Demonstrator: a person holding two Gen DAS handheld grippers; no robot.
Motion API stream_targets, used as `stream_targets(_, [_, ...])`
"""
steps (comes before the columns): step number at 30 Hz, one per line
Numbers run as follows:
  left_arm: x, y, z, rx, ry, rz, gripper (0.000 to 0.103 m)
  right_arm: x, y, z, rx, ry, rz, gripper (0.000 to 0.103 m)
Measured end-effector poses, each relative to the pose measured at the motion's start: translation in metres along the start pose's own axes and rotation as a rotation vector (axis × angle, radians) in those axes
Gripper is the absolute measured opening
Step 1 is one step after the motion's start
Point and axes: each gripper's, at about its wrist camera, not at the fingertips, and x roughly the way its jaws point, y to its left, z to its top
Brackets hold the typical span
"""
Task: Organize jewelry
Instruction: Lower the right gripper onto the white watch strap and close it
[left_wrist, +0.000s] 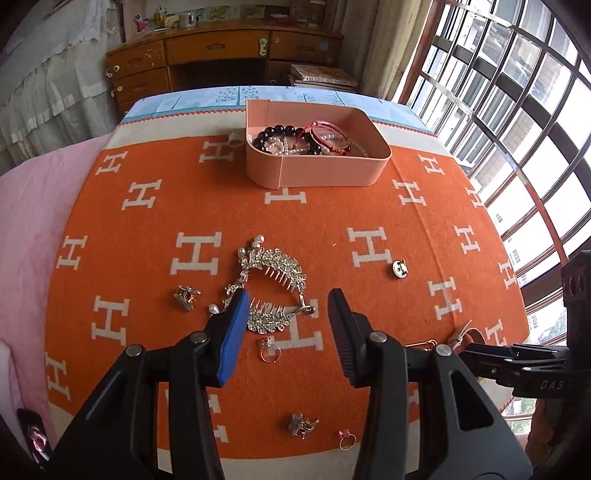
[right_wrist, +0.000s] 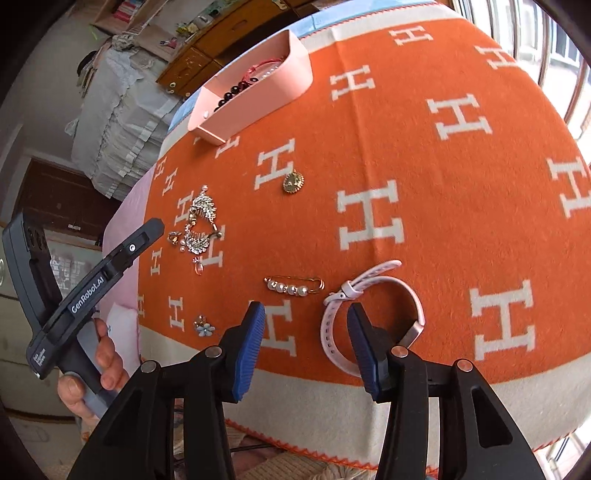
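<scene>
— Two grippers, both released and empty?
— Yes. My left gripper (left_wrist: 288, 306) hovers over the rhinestone hair comb (left_wrist: 271, 280), which lies just ahead on the orange blanket (left_wrist: 369, 206); its long axis probably runs toward the pink box (left_wrist: 317, 173).

You see two rhinestone combs (left_wrist: 271, 284) lying mid-blanket, a pink watch (right_wrist: 373, 314) looped nearby, beads filling the pink box (left_wrist: 317, 173).
</scene>
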Motion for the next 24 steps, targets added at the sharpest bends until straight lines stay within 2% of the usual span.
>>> stream_targets(6, [0.008,0.006,-0.007,-0.022,0.029,-0.017,0.041,0.007,-0.014,0.007,0.085,-0.025,-0.024,0.047])
stream_targets(11, [0.007,0.013,-0.008,-0.051,0.022,-0.031,0.041,0.014,-0.010,0.012,0.071,-0.058,-0.072,0.047])
stream_targets(12, [0.006,0.014,-0.007,-0.057,0.022,-0.034,0.041,0.015,-0.008,0.013,0.056,-0.070,-0.087,0.045])
stream_targets(15, [0.007,0.018,-0.004,-0.074,0.032,-0.059,0.041,0.017,-0.002,0.015,0.005,-0.116,-0.162,0.026])
stream_targets(21, [0.024,0.027,0.013,-0.161,0.131,-0.176,0.041,0.019,-0.001,0.023,-0.035,-0.160,-0.167,0.023])
stream_targets(24, [0.038,0.029,0.025,-0.209,0.168,-0.171,0.041,0.018,-0.002,0.026,-0.044,-0.172,-0.168,0.022])
